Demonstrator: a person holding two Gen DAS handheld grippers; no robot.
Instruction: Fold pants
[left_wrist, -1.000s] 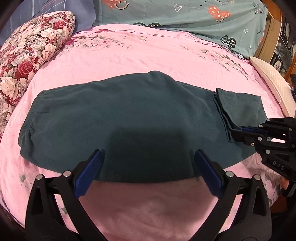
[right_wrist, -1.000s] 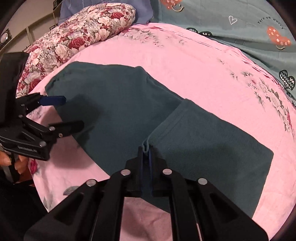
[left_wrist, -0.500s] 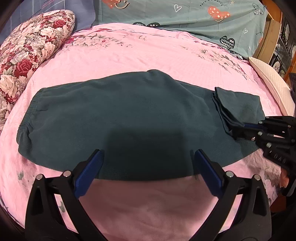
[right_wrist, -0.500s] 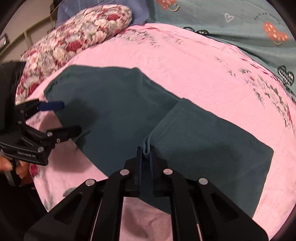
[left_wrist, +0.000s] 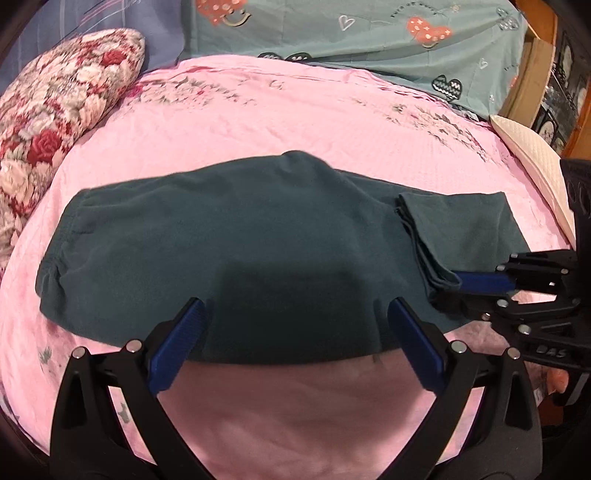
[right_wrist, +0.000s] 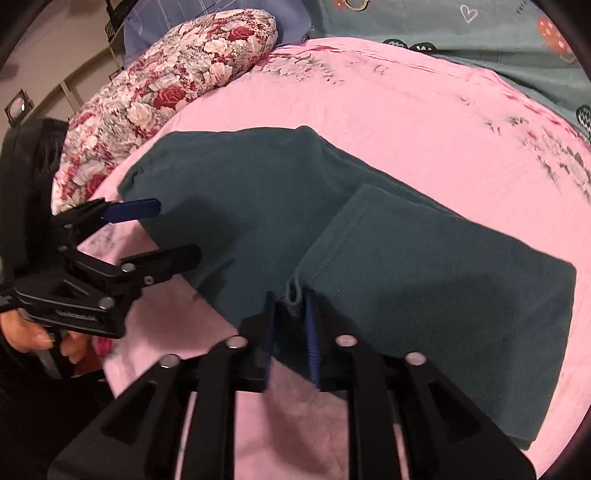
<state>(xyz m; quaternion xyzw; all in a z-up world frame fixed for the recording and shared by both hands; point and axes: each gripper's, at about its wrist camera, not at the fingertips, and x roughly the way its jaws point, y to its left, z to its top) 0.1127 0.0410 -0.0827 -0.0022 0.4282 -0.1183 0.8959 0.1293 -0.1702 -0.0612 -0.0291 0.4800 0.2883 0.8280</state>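
Dark teal pants (left_wrist: 229, 243) lie flat across the pink bed, waistband at the left, with the leg end (left_wrist: 461, 229) folded back on top at the right. They also show in the right wrist view (right_wrist: 258, 206). My left gripper (left_wrist: 295, 314) is open and empty, hovering over the pants' near edge. My right gripper (right_wrist: 291, 299) has its jaws slightly parted around the near corner of the folded leg end (right_wrist: 424, 273); the cloth corner still sits between them. It also shows in the left wrist view (left_wrist: 458, 288).
A floral pillow (left_wrist: 55, 122) lies at the far left. A teal heart-print blanket (left_wrist: 369, 40) runs along the back. A cream pillow (left_wrist: 532, 158) and wooden headboard (left_wrist: 532, 77) are at the right. The pink sheet (left_wrist: 295, 110) spreads around the pants.
My right gripper's jaws have parted slightly from fully shut on the folded corner. The fold has settled flat on the pants. My left gripper has stayed open near the front edge.
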